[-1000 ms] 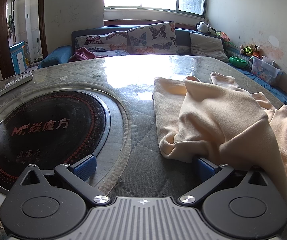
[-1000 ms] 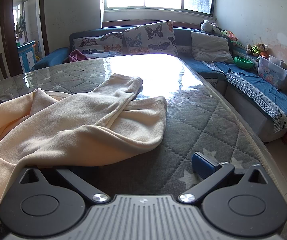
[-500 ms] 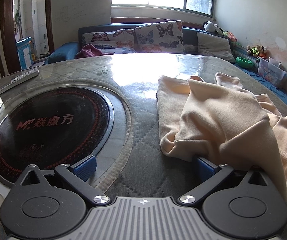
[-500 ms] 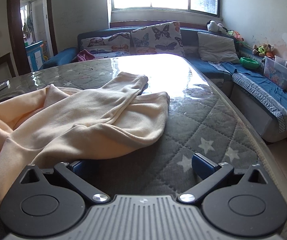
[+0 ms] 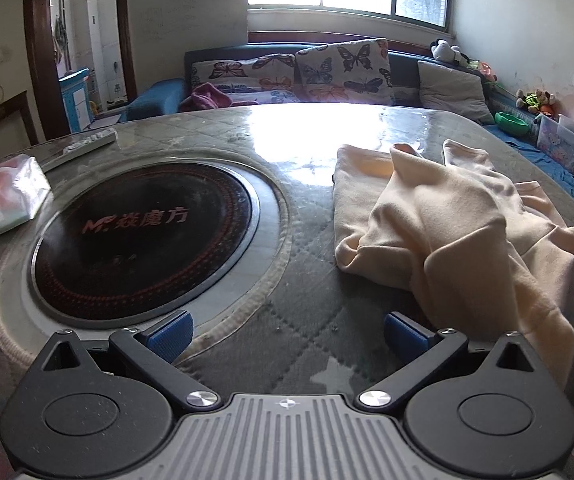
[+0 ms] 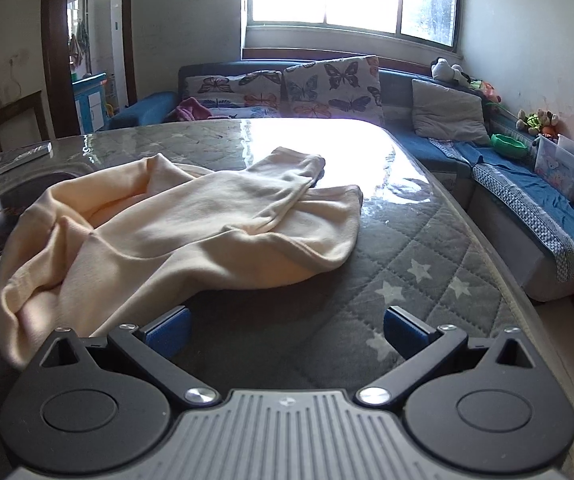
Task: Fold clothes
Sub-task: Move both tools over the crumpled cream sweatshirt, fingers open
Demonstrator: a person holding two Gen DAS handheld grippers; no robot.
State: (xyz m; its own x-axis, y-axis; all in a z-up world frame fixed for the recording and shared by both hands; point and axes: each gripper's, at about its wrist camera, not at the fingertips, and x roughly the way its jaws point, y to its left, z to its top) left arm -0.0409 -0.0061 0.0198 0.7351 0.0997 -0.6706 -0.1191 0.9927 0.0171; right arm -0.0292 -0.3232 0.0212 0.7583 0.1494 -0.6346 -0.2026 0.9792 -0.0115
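Near the bench's (image 6: pixel 427 248) right edge, the cream garment (image 6: pixel 207 232) now lies released and rumpled; both hand-held grippers (image 5: pixel 287 332) (image 6: pixel 285 330) have opened, empty.

A round table (image 5: pixel 319 344) carries everything, its top a grey quilted, star-printed cover under a glossy clear sheet. Set into it is a black round cooktop (image 5: pixel 143 236); a cream garment (image 5: pixel 455 232) lies crumpled to the cooktop's right. A tissue pack (image 5: pixel 3 204) sits left of the cooktop, and a remote (image 5: pixel 91 142) lies beyond it.
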